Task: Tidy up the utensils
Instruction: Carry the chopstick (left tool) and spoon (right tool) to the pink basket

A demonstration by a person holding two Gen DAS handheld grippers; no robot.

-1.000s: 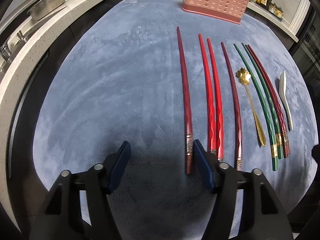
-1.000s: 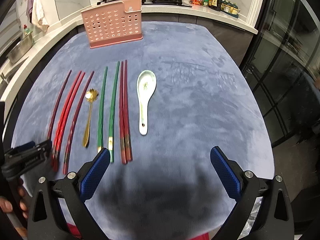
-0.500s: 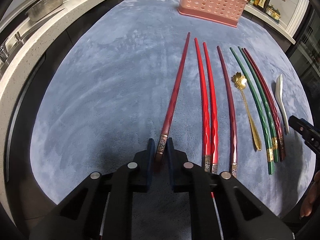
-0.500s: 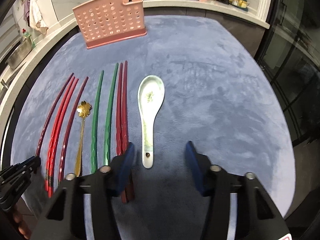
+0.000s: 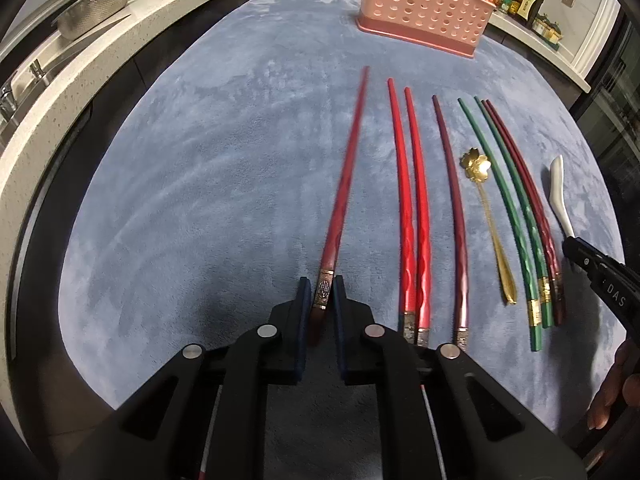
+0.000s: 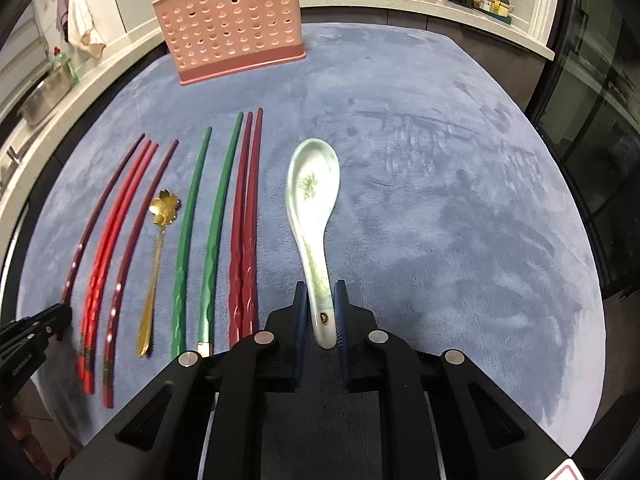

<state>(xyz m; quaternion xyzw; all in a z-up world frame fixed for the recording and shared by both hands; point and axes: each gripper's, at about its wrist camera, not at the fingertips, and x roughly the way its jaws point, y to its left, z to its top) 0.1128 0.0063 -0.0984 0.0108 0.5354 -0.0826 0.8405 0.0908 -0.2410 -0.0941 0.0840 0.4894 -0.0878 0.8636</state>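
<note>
With both wrist views in front of me, I see my left gripper clamped on the banded end of a dark red chopstick, which points toward 12 o'clock at the pink holder. My right gripper is closed around the handle of the white spoon, its bowl lying toward 12 o'clock on the blue desk. At 9 o'clock from the spoon lie the remaining chopsticks and a gold spoon.

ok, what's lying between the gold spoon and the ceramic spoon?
Right wrist view: two green chopsticks, then two dark red chopsticks, between the gold spoon and ceramic spoon.
</note>
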